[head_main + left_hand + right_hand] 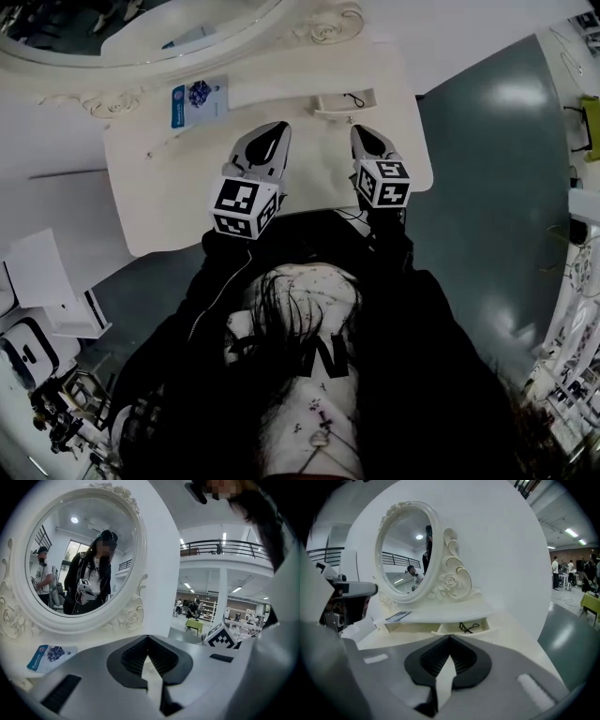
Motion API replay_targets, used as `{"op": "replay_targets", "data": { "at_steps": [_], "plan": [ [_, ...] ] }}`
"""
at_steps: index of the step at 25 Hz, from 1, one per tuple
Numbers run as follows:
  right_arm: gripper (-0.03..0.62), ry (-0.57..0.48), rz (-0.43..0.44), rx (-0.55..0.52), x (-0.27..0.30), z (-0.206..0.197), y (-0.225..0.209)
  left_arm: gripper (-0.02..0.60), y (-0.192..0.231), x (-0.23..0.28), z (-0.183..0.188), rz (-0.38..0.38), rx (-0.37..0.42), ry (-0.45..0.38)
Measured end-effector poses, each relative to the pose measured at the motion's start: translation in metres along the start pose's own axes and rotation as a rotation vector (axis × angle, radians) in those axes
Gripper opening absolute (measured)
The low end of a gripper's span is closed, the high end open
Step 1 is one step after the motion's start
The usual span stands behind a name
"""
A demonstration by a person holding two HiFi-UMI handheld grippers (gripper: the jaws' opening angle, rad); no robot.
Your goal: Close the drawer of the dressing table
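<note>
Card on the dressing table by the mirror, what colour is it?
The card is blue and white, clearest in the head view.

Probably a large open lab hall: mezzanine railing (pixel 234 547), ceiling strip lights (pixel 571 532), distant people (pixel 555 571) at benches.

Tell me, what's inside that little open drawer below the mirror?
A thin black looped object lies in the drawer; I cannot tell what it is. The shelf above covers the drawer's back, so anything there is hidden.
</note>
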State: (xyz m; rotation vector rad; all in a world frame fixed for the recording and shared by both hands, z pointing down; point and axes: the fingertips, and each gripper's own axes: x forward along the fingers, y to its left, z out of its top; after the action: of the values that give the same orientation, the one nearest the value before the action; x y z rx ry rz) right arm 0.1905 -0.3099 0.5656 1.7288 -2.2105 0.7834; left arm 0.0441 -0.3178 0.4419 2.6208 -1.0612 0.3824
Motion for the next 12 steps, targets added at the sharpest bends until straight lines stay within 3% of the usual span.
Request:
{"op": "replay_targets", "data": {
  "at_steps": [5,7,12],
  "plan": [
    [0.013,0.053,0.006,0.052,0.019,-0.022,-0.018,0.000,0.005,0.000,-0.001,0.041,0.010,0.013],
    [0.114,0.084,0.026,0.066,0.026,-0.032,-0.019,0.000,0.008,-0.001,0.000,0.059,0.012,0.015],
    [0.114,0.145,0.009,0.021,0.039,-0.046,-0.026,0.000,0.017,-0.008,-0.001,0.105,0.006,0.021]
  ]
}}
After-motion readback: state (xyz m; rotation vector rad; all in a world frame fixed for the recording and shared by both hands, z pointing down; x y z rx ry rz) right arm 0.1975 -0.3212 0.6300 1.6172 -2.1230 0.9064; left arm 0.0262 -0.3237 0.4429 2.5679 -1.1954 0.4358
